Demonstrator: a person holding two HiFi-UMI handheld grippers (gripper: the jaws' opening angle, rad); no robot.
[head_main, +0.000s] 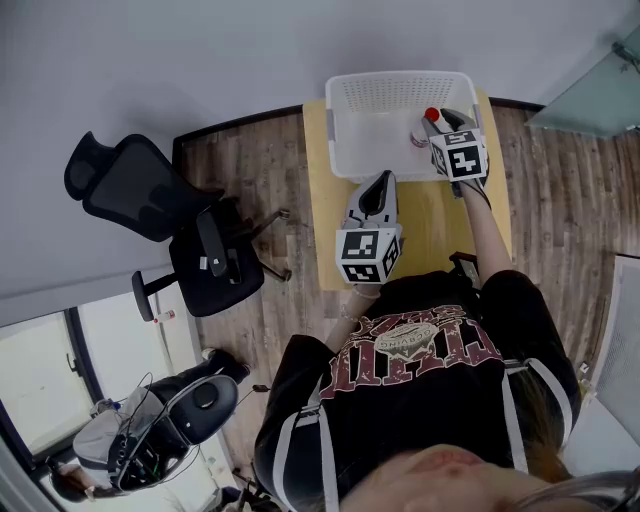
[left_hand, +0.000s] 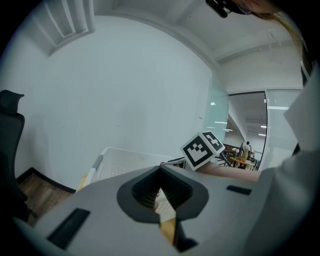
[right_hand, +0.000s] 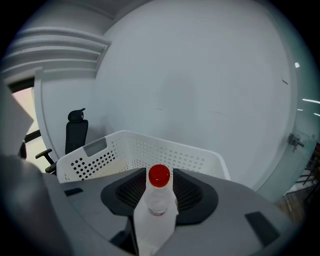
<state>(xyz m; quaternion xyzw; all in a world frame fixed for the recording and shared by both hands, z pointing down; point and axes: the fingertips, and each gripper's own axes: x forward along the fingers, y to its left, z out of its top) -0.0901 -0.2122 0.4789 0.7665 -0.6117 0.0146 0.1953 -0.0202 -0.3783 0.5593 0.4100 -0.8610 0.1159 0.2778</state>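
Red-capped clear plastic bottle (right_hand: 159, 200) is clamped upright in the right gripper (right_hand: 159, 172) and held over the right side of the white perforated basket (right_hand: 125, 150). In front of the basket, the left gripper (head_main: 381, 182) is held above the yellow counter (head_main: 430, 220), its jaws closed and empty.

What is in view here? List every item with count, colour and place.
basket: one, white, perforated, at the table's far end.
bottle: one, clear with a red cap, between the right gripper's jaws, over the basket's right part.
table: one, yellow top, in front of the person.
office chair: one, black, on the floor left of the table.
second chair: one, grey and black, lower left.
floor: brown wood planks.
right gripper: one, grey, shut on the bottle.
left gripper: one, grey, jaws together, above the table near the basket.
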